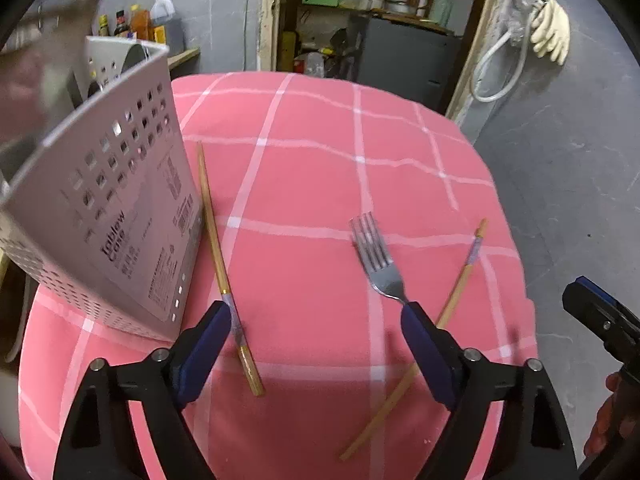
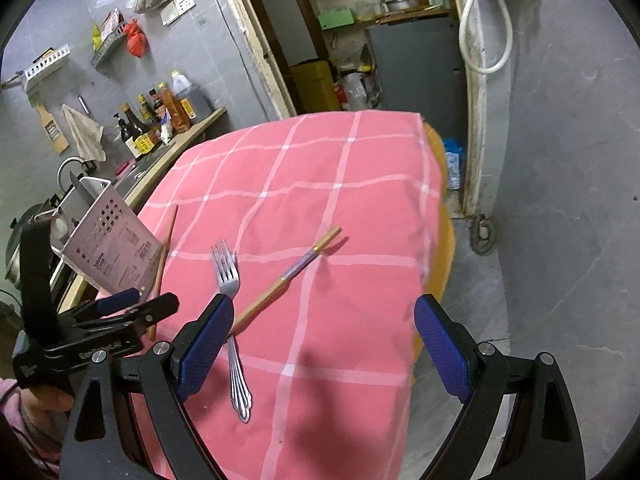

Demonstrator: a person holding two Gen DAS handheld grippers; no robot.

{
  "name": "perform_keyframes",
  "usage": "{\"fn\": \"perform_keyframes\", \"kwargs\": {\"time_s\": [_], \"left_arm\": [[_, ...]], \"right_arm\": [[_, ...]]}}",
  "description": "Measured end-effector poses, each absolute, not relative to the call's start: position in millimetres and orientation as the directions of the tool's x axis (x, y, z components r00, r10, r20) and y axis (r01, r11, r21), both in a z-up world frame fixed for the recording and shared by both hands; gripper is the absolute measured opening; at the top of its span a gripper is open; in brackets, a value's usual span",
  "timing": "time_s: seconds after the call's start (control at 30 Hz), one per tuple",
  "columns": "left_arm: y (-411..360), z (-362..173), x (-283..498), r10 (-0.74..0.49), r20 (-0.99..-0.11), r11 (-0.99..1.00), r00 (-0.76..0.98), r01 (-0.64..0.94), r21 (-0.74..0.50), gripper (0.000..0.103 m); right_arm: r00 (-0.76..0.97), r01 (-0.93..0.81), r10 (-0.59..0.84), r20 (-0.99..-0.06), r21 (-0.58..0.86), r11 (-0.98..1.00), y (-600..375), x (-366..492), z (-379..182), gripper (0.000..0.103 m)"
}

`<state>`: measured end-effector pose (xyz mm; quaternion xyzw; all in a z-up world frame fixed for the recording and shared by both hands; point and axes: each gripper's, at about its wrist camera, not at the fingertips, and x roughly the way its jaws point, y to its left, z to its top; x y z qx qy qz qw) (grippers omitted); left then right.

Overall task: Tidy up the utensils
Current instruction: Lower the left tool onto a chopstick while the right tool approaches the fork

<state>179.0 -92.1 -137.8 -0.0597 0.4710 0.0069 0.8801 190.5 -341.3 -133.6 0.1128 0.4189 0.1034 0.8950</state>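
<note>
On the pink checked tablecloth (image 1: 312,160) lie a steel fork (image 1: 376,260) and two wooden chopsticks. One chopstick (image 1: 218,252) rests right beside the grey perforated utensil holder (image 1: 120,208), the other chopstick (image 1: 460,284) lies to the right of the fork. My left gripper (image 1: 316,312) hovers open over the cloth, with the first chopstick just inside its left finger and the fork's neck hidden behind its right finger. My right gripper (image 2: 324,304) is open and holds nothing. Its left finger covers part of the fork (image 2: 230,280) and the near end of a chopstick (image 2: 296,268).
A dark blade stands in the holder (image 2: 108,240). Behind it runs a counter with bottles (image 2: 160,116) and a sink. The table's right edge drops to a grey floor (image 2: 560,240). Beyond the table is a doorway with a grey cabinet (image 2: 416,68). A hand grips each tool.
</note>
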Motion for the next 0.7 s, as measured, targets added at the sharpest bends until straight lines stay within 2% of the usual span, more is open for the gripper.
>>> {"fn": "perform_keyframes", "kwargs": {"time_s": [0.13, 0.2, 0.33, 0.4, 0.43, 0.5, 0.53, 0.7], "left_arm": [[-86, -147, 182, -0.044, -0.845, 0.989, 0.534, -0.099, -0.114, 0.073], [-83, -151, 183, -0.039, -0.853, 0.987, 0.520, -0.116, -0.116, 0.067], [-82, -154, 185, -0.014, -0.857, 0.984, 0.516, -0.143, -0.102, 0.061], [-82, -154, 187, 0.005, -0.857, 0.984, 0.515, -0.154, -0.086, 0.053], [-83, -154, 187, 0.023, -0.859, 0.984, 0.512, -0.162, -0.071, 0.050], [-84, -155, 190, 0.038, -0.865, 0.984, 0.501, -0.169, -0.055, 0.035], [-83, -160, 193, 0.035, -0.882, 0.982, 0.469, -0.181, -0.058, 0.032], [-83, -162, 192, 0.045, -0.885, 0.980, 0.464, -0.192, -0.050, 0.030]], "right_arm": [[0.606, -0.105, 0.314, -0.731, 0.317, 0.942, -336, 198, -142, 0.084], [0.593, -0.114, 0.333, -0.733, 0.332, 0.936, -332, 203, -146, 0.075], [0.569, -0.139, 0.379, -0.729, 0.370, 0.919, -325, 210, -151, 0.064], [0.556, -0.154, 0.396, -0.731, 0.377, 0.913, -319, 214, -154, 0.058], [0.546, -0.159, 0.405, -0.733, 0.384, 0.910, -316, 216, -155, 0.057], [0.535, -0.163, 0.416, -0.735, 0.394, 0.905, -310, 220, -158, 0.056], [0.529, -0.165, 0.422, -0.736, 0.399, 0.902, -307, 222, -160, 0.056], [0.508, -0.167, 0.434, -0.744, 0.409, 0.897, -297, 228, -165, 0.056]]}}
